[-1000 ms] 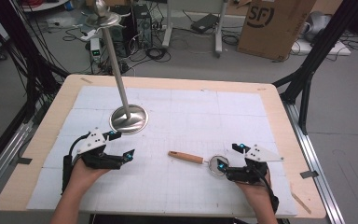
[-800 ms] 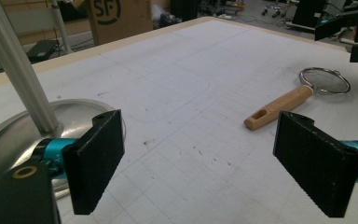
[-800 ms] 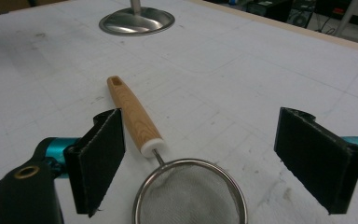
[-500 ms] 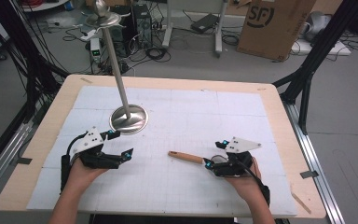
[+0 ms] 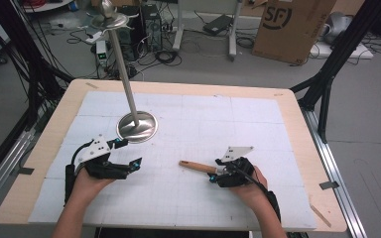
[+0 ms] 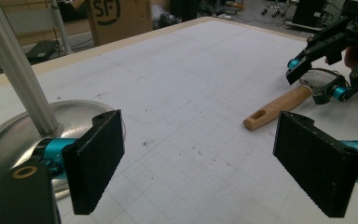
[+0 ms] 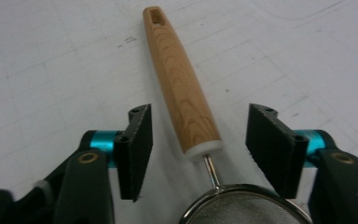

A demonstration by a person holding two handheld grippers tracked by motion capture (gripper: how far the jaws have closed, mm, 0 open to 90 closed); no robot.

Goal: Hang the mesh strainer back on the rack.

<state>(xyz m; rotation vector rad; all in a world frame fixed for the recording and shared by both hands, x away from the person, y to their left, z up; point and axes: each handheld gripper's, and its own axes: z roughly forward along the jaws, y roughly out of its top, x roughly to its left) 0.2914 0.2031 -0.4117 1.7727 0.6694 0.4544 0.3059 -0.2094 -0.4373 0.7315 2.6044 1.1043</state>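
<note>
Overhead camera faces forward; gripper cameras close, sharing the strainer [image 7: 186, 88].

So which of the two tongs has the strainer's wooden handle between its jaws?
The right tongs: the strainer handle lies between their jaws, not yet pinched. The left tongs stand open by the metal stand base, with nothing between them.

The right claw [image 7: 198, 149] slid over the strainer [image 7: 182, 84], its jaws closing.
</note>
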